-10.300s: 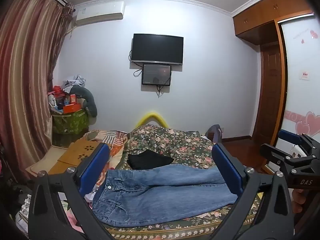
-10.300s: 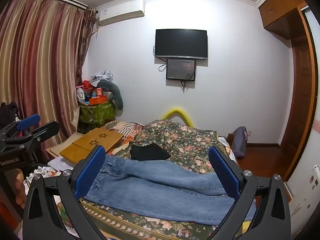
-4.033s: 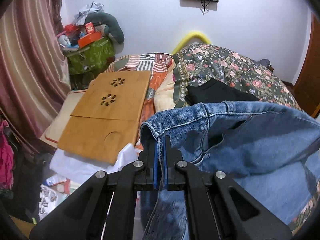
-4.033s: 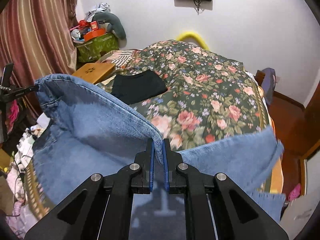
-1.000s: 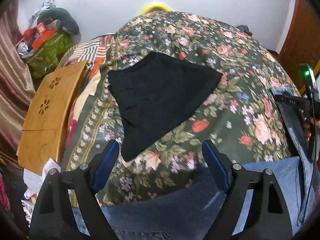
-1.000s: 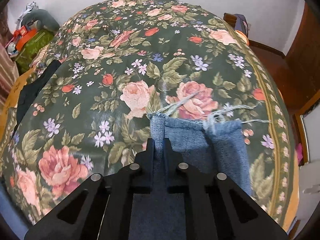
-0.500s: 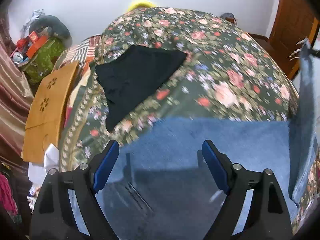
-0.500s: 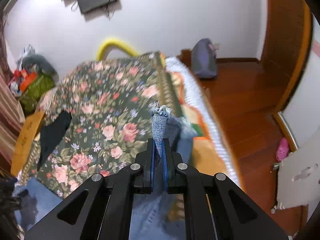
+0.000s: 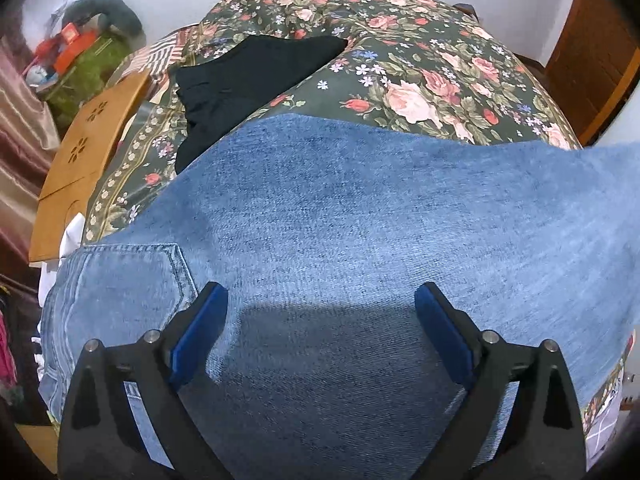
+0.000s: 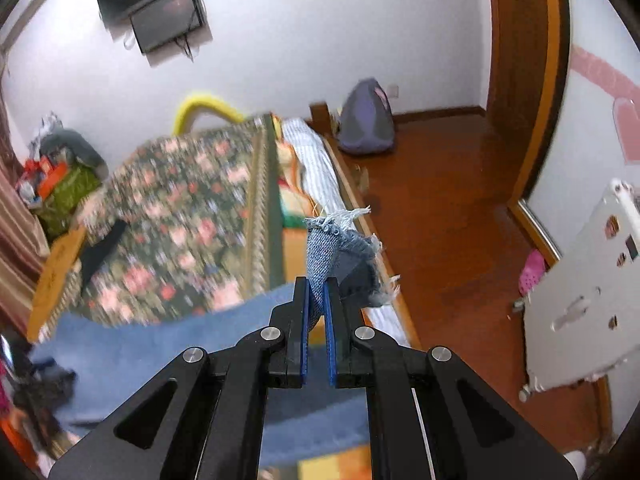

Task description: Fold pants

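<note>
The blue jeans (image 9: 340,216) lie across the near part of the flowered bed (image 9: 420,60), back pocket at the lower left. My left gripper (image 9: 320,312) is open and empty just above the denim near the seat. My right gripper (image 10: 318,284) is shut on the frayed leg hems of the jeans (image 10: 332,240) and holds them lifted near the bed's right edge. The rest of the jeans (image 10: 160,344) trail down to the left in the right wrist view.
A black garment (image 9: 248,76) lies on the bed behind the jeans. A wooden lap desk (image 9: 84,160) sits at the bed's left. A purple backpack (image 10: 366,120) stands on the wooden floor. A white panel (image 10: 580,292) stands at the right.
My right gripper has kept the leg hems lifted and swung further over the bed's right edge. My left gripper has moved lower and closer over the jeans' seat, still open.
</note>
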